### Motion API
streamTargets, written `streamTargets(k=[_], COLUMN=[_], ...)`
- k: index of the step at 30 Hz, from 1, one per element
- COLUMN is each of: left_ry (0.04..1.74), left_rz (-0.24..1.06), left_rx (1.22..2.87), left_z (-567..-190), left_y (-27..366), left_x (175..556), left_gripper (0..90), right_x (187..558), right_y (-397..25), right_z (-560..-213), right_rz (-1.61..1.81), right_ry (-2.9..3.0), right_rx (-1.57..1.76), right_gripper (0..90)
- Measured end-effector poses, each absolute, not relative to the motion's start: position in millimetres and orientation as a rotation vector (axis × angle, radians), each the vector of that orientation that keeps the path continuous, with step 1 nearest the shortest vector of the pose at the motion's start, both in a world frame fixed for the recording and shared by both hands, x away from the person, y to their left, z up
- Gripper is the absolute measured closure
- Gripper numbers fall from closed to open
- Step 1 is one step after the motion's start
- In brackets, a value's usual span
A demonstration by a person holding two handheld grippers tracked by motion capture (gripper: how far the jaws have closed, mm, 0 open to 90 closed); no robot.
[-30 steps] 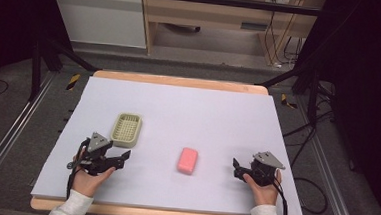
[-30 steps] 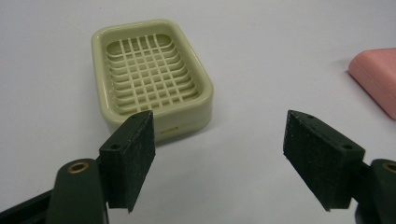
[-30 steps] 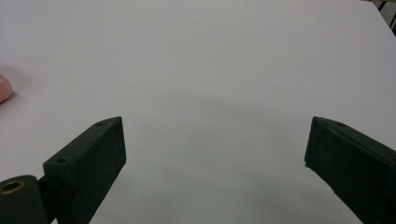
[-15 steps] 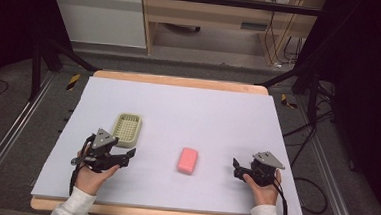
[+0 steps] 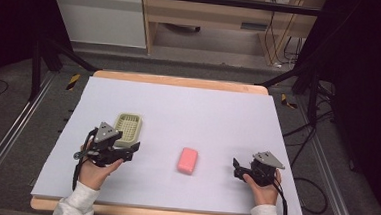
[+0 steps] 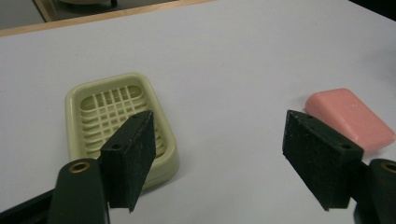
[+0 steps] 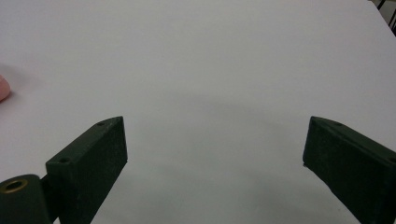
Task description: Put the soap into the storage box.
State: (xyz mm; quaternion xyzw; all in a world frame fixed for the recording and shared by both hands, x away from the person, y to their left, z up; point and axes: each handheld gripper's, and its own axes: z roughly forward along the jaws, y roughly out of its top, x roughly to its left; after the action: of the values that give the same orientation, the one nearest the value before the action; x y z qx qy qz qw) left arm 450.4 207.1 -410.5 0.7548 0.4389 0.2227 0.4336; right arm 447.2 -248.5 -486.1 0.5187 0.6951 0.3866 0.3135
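Soap dish [image 5: 127, 128] sits on the left half of the desk [image 5: 218, 114], just beyond the left gripper [image 5: 135, 149]; its near edge is covered from above by the gripper's grey three-cornered plate. In the left gripper view the dish [image 6: 100, 109] shows better: pale yellow-green plastic, a rounded rectangle with a raised rim and a slotted grid floor, its near right corner hidden behind one black finger [image 6: 130, 158]. Left gripper [image 6: 229, 163] has its fingers spread wide with nothing between them but bare desk, dish to the left and soap to the right.

Pink soap bar [image 5: 187, 160] lies flat near the middle of the desk, between the two grippers and touching neither. It's a smooth, matte block with softened corners; in the left gripper view its near end [image 6: 350, 114] is cut off by the other finger. In the right gripper view just a sliver of pink [image 7: 3, 88] peeks in at the left edge.

Right gripper [image 5: 236, 169] rests low on the desk to the right of the soap, held in a hand [image 5: 264, 187]; from above its fingers are too dark and small to read. Its own view settles it: right gripper [image 7: 215, 158] is wide open and empty, fingers blocky, black, with a rough grainy face. Desk surface is a smooth pale sheet with a wooden edge [image 5: 180, 81] showing at the far side.
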Motion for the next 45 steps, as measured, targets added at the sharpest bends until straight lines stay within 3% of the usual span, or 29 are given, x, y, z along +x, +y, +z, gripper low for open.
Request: streamTargets(k=[45], left_ry=[0.967], left_rz=[0.483], left_rx=[1.978], left_z=[-407.8], left_y=[127.0], left_x=[459.0], left_gripper=[25.3], right_x=[447.4], right_y=[-248.1], right_z=[-486.3], right_rz=[1.019], right_ry=[1.846], right_rx=[1.364], right_gripper=[7.3])
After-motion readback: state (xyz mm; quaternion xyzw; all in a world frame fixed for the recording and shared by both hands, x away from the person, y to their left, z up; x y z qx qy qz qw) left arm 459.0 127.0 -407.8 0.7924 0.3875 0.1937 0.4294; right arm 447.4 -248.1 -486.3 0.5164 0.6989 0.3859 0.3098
